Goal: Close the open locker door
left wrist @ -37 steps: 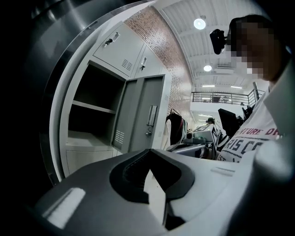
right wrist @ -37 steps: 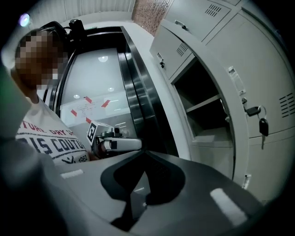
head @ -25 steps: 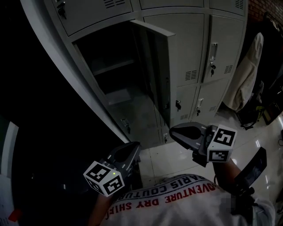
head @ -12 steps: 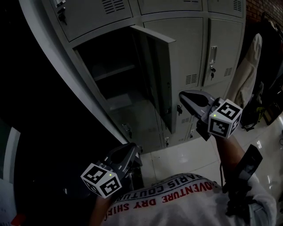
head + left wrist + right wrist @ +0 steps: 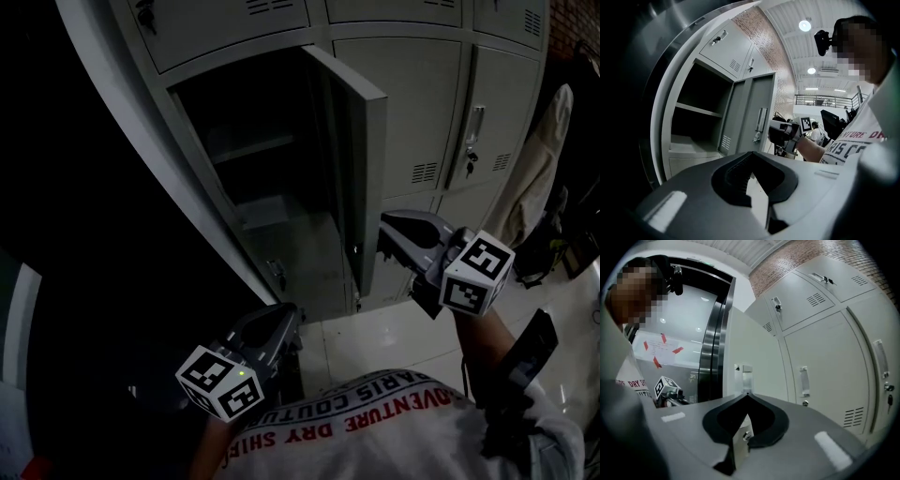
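Locker door [image 5: 361,159] [image 5: 733,117] stands swung well out from the grey locker bank [image 5: 422,103], its free edge [image 5: 747,376] pointing toward us and the dark compartment behind it laid bare, with a shelf [image 5: 248,145] across its upper part. We hold the right gripper [image 5: 384,234] [image 5: 746,393] up at the door's lower free edge, on the outer side, tips just beside the metal. Whether they touch it we cannot tell. Its own view shows the jaws closed tip to tip with nothing between them, and the door's edge strip sits right past the tips.

We keep the left gripper [image 5: 289,317] [image 5: 753,152] low, well apart from the door, above the pale floor tiles [image 5: 375,328] and close to our printed shirt [image 5: 375,422]. Its jaws also meet at the tips and carry nothing. From that side we see the open compartment, the door's inner face with its small vent, and the right gripper beyond. A light garment [image 5: 534,159] hangs at the far right of the lockers.
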`<state>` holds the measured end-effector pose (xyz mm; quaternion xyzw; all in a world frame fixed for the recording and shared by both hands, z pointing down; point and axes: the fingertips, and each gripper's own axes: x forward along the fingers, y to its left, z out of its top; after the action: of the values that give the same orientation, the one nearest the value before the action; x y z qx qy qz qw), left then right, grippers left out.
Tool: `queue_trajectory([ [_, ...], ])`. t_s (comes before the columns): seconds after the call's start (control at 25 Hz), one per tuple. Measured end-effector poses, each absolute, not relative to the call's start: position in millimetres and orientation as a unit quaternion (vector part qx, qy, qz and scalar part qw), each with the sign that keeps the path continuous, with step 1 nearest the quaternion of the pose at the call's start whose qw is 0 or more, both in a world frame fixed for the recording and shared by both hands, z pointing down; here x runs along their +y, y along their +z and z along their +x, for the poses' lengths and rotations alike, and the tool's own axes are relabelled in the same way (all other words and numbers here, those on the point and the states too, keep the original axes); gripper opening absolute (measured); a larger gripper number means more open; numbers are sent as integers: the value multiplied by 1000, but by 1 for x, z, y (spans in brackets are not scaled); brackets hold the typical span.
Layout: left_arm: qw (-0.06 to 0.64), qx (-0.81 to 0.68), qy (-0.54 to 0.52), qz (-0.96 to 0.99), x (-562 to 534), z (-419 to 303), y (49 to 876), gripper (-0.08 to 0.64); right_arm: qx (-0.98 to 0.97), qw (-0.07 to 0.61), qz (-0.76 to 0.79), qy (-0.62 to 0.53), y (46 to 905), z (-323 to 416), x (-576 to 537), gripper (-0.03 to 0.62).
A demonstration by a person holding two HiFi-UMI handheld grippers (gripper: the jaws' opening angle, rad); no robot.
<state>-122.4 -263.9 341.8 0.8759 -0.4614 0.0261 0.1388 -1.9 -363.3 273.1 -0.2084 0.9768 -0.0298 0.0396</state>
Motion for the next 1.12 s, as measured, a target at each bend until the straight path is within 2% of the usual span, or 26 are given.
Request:
queue_trajectory([
  [0.64, 127, -518, 10, 846, -264, -174, 328, 5, 996, -4, -88, -9, 296, -152, -362, -12],
  [1.12, 151, -571, 6, 807, -258, -228, 342, 5, 997, 9, -64, -41, 300, -239, -417, -8],
])
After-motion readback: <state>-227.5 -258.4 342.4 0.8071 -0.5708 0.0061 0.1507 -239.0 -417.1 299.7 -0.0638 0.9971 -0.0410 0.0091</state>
